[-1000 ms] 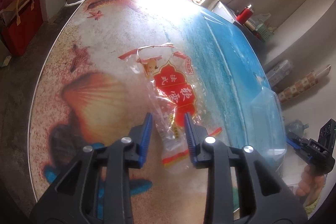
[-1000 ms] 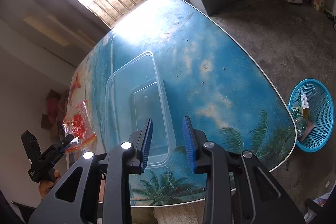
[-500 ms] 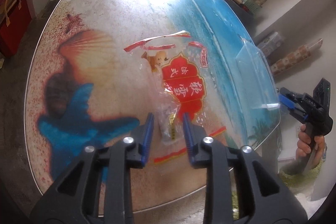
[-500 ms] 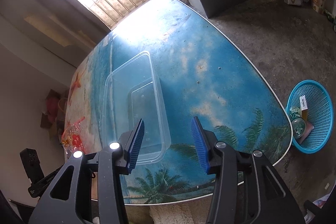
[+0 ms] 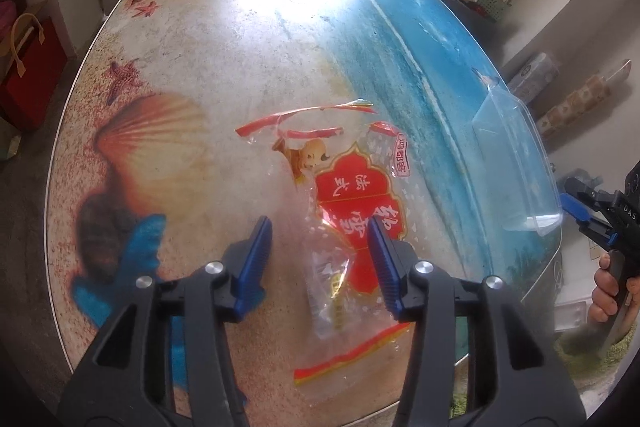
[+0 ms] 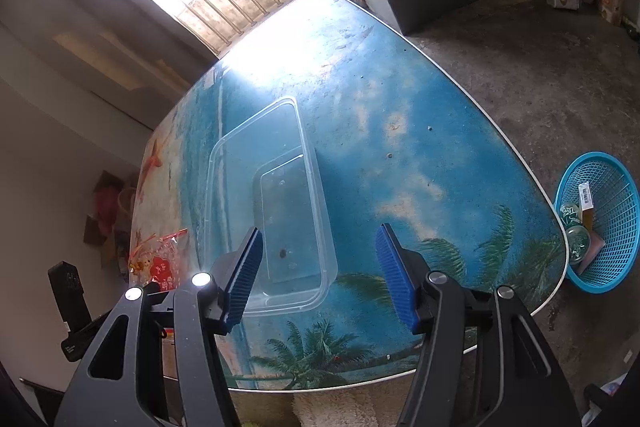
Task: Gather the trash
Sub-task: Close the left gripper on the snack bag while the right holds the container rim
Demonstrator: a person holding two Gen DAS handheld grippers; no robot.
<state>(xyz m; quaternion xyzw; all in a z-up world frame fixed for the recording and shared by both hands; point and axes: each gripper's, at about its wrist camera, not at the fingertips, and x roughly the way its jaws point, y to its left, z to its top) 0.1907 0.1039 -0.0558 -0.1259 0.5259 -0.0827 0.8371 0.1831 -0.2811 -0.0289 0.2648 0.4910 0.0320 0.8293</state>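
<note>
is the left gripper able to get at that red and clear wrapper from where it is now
Probably yes. The left gripper is open, the wrapper lies flat on the table between and beyond its fingers, and nothing covers it. The clear container sits off to one side.

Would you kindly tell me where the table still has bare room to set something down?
The table is bare across the blue stretch between the clear plastic container and the edge nearest the blue basket. The sandy end beyond the snack wrapper, toward the window, is bare too. It is crowded near the front edge, where wrapper and container lie.
</note>
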